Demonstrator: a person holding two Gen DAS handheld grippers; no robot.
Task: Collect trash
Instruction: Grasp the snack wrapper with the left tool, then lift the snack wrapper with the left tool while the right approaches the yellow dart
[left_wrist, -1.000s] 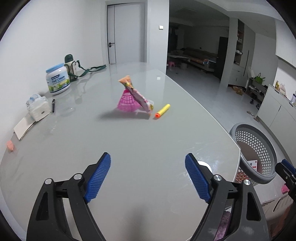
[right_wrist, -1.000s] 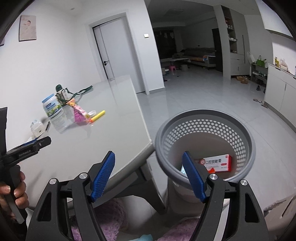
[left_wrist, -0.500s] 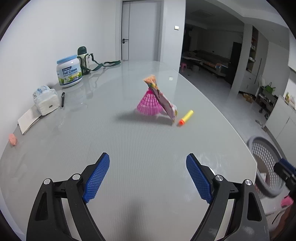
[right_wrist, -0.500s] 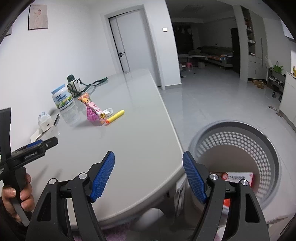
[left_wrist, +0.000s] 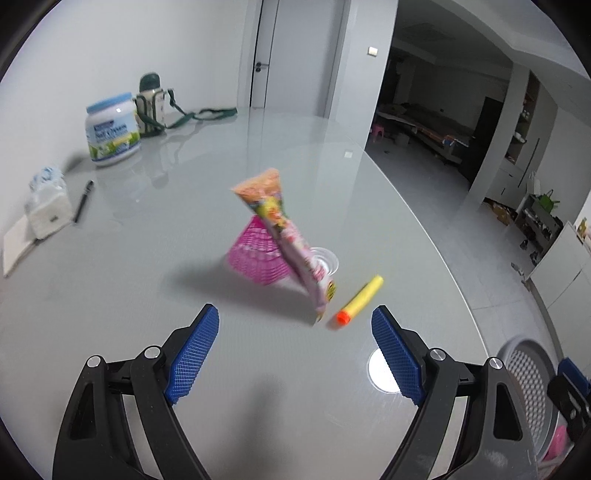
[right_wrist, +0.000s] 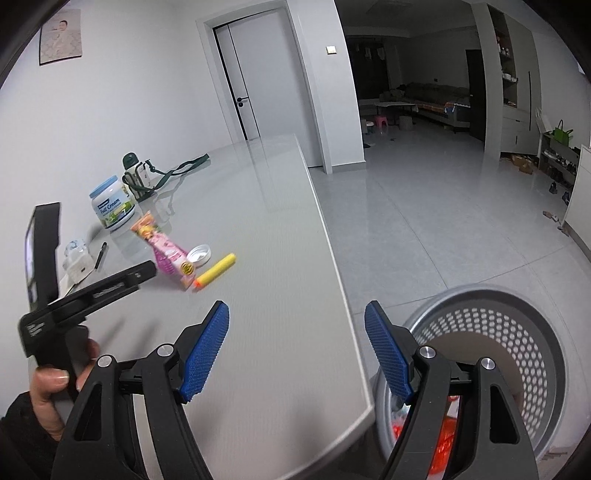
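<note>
Along the wall edge of the grey table stand a tissue pack, a pen, a milk-powder tub and a flask. The left gripper hangs over the near part with jaws wide and nothing between them. Mid-table, a pink snack wrapper leans on a pink mesh basket, a yellow foam dart just beside it. The right gripper, also spread and empty, sits over the table's right edge, above the grey perforated bin on the floor.

Glossy grey table; perforated plastic basket; shiny printed wrapper.
</note>
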